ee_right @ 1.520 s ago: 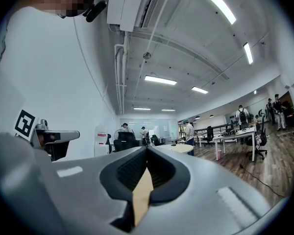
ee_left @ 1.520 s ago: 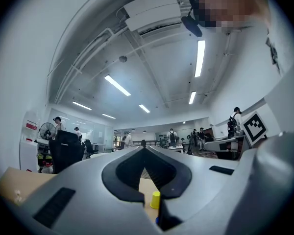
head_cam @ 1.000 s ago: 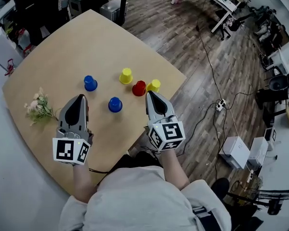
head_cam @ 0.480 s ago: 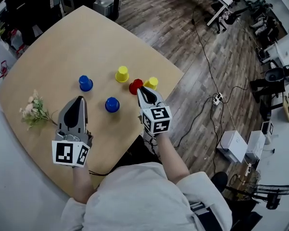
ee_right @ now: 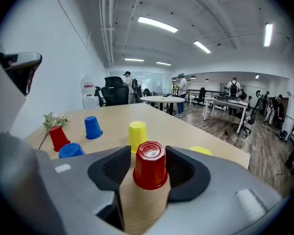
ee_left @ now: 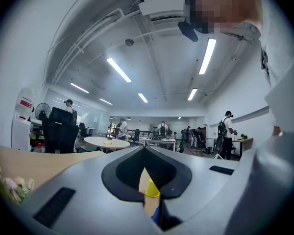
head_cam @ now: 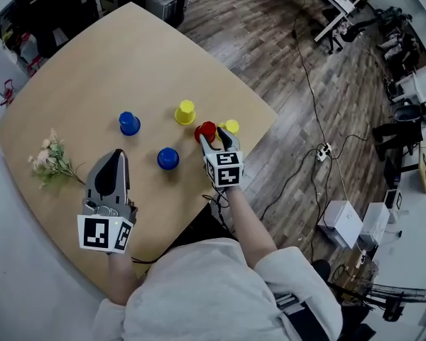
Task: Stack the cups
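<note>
Now, head view: right gripper (head_cam: 212, 138) at red cup (head_cam: 205, 131), near table (head_cam: 254, 116) edge; yellow cup (head_cam: 231, 126) just beside, little side room. Open tabletop toward centre.
Left gripper view: left gripper (ee_left: 145, 153) jaws together, empty.
Right gripper view: jaws just opened wide, red cup between, pads not pressing. Centre cup, close squarely, lift straight up clear of neighbours.
</note>
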`<control>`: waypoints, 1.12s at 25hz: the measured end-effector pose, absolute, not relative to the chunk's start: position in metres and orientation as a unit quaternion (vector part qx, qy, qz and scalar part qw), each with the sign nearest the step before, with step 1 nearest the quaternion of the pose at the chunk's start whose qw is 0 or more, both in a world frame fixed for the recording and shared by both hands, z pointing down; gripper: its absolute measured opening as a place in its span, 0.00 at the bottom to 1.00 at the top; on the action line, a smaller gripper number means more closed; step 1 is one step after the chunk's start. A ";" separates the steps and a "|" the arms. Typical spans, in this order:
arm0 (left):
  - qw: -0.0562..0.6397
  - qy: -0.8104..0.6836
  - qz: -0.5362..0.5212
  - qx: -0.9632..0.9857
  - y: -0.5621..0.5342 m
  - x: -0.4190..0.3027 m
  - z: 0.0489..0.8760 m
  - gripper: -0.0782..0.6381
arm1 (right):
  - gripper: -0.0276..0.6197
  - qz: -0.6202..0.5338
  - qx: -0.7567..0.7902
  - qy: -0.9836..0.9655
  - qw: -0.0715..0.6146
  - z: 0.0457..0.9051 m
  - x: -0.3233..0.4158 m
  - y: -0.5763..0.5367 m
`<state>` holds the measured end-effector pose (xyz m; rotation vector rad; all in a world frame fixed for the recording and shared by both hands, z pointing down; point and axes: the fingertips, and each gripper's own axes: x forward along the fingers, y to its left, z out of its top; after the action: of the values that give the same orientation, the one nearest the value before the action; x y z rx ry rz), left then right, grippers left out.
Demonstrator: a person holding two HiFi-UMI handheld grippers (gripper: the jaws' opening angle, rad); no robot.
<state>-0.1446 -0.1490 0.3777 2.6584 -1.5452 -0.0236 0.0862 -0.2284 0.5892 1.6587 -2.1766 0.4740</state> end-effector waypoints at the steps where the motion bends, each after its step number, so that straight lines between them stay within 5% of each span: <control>1: 0.034 -0.505 -0.007 0.862 -0.150 -0.146 0.378 0.12 | 0.39 0.170 0.586 -0.770 0.186 0.593 0.087 -0.231; 28: 0.041 -0.519 -0.003 0.854 -0.154 -0.152 0.385 0.12 | 0.38 0.146 0.503 -0.823 0.220 0.597 0.020 -0.177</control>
<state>-0.1525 -0.1538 0.3848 2.6135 -1.5901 -0.0081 0.0201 -0.1772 0.5975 1.3909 -2.2764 0.4034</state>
